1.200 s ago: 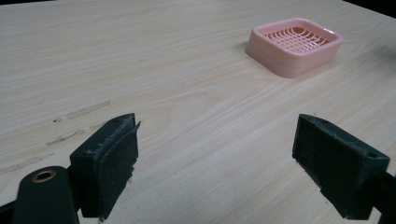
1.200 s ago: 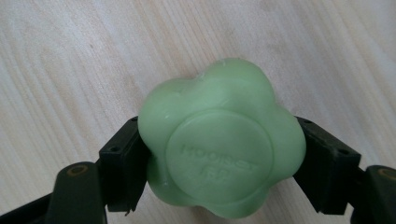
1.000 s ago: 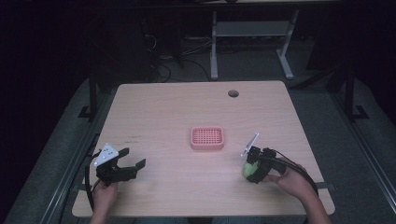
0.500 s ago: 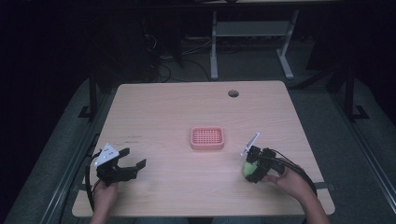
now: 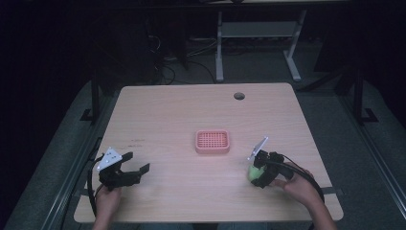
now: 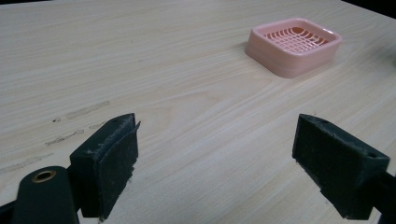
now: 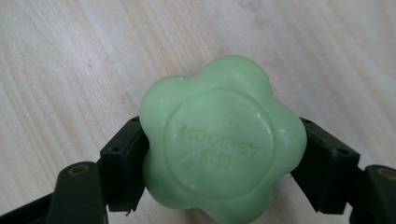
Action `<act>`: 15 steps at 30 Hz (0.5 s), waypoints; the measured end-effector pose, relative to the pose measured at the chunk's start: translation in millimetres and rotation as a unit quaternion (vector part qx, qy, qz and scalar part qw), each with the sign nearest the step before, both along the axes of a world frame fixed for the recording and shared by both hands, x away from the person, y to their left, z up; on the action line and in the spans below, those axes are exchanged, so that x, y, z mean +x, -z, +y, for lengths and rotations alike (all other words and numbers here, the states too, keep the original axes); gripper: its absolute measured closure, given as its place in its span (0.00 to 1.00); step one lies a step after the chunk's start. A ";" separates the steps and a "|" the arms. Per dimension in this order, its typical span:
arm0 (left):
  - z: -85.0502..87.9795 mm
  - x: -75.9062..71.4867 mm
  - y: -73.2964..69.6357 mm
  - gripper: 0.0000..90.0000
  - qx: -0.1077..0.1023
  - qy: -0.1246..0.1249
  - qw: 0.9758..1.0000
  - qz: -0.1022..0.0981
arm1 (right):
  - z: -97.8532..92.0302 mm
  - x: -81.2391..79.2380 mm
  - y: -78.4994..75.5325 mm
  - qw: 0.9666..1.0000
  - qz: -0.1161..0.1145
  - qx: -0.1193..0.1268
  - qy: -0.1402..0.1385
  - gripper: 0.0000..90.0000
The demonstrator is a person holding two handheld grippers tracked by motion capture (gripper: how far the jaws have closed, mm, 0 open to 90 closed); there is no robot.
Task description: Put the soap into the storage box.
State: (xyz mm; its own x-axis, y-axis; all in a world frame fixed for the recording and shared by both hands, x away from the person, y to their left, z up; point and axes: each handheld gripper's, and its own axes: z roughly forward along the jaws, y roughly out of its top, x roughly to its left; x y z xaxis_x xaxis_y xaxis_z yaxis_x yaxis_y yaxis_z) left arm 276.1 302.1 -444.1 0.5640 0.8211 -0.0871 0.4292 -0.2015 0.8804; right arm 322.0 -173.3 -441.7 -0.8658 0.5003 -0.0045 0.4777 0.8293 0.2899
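A pale green flower-shaped soap (image 7: 223, 142) sits between the two black jaws of my right gripper (image 7: 224, 172), which is shut on it. In the high view that gripper (image 5: 257, 173) is at the table's front right, with the green soap (image 5: 253, 171) showing at its tip. A pink slotted soap dish (image 5: 212, 141) lies near the table's middle, to the upper left of the soap. My left gripper (image 5: 139, 168) rests at the front left, open with nothing between its jaws. The left gripper view has the pink dish (image 6: 294, 45) far ahead to the right.
The wooden table (image 5: 182, 110) has a round cable hole (image 5: 239, 96) near its far edge. Faint scuff marks (image 6: 77, 123) lie on the wood ahead of the left gripper. Desk legs and cables stand on the dark floor beyond the table.
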 end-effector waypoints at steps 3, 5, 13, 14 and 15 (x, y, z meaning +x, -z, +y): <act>0.3 -0.4 -0.4 0.16 -0.001 0.000 1.000 0.001 | 2.6 1.9 -7.5 1.000 -0.003 -0.004 -0.006 0.30; 0.6 -0.8 -0.7 0.16 -0.001 0.000 1.000 0.001 | 4.9 3.4 -13.2 1.000 -0.007 -0.008 -0.010 0.30; 2.1 -0.7 -0.1 0.16 -0.006 -0.005 1.000 0.003 | 9.5 14.6 -30.6 1.000 -0.009 -0.001 -0.011 0.30; 2.2 -0.7 0.0 0.16 -0.007 -0.005 1.000 0.003 | 9.9 16.6 -32.8 1.000 -0.009 -0.001 -0.012 0.30; 2.3 -0.7 0.0 0.16 -0.008 -0.005 1.000 0.003 | 10.6 18.1 -34.9 1.000 -0.010 0.001 -0.013 0.29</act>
State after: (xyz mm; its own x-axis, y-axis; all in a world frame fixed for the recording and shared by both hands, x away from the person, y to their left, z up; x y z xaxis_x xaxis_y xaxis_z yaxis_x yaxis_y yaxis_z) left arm 275.4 304.4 -444.1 0.5560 0.8246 -0.1044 0.4367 -0.1829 0.8808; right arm 340.2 -162.8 -406.8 -0.8780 0.4782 -0.0205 0.4508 0.8406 0.3003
